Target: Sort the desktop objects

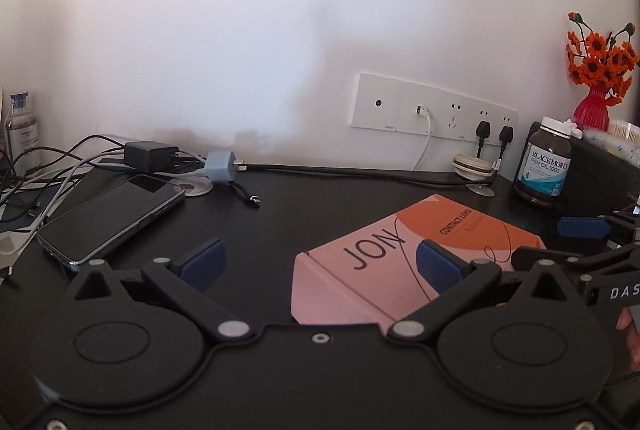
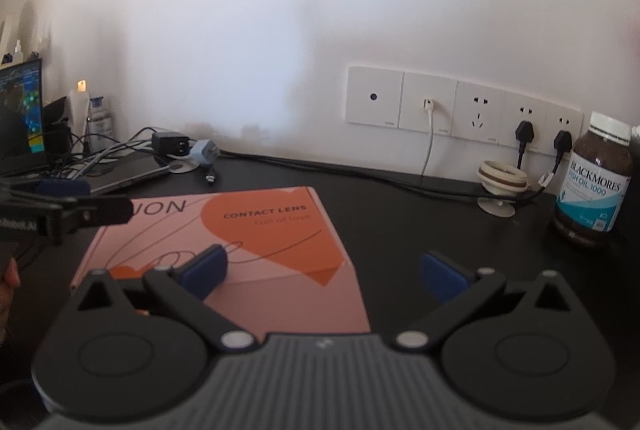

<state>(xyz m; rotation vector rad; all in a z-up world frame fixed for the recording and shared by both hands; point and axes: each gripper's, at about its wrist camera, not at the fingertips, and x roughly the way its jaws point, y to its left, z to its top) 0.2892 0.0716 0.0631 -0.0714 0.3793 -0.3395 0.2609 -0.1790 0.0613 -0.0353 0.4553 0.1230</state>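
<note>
1. We hold both grippers over the pink box (image 2: 224,246), which lies flat on the dark desk (image 1: 320,206); we take the box as our landmark.
2. Our left gripper (image 1: 320,264) has its jaws spread wide and holds nothing; its right pad sits above the box's left part, its left pad off the box over bare desk.
3. Our right gripper (image 2: 322,270) is equally wide and empty, straddling the box's right edge: left pad above the lid, right pad over bare desk.
4. Left of the box lie a phone (image 1: 112,218), a grey plug (image 1: 220,166) and a black adapter (image 1: 150,155) in a tangle of cables (image 1: 44,170), all loose.
5. Right of the box stands a fish-oil bottle (image 2: 594,186); behind the box on that side, near the wall sockets (image 2: 460,110), sits a small round jar (image 2: 502,176).
6. We judge the sorting barely started: nothing shows as grouped or put away, and no bin or tray is visible.
7. We judge the box is the first item, with every other piece left to do.
</note>
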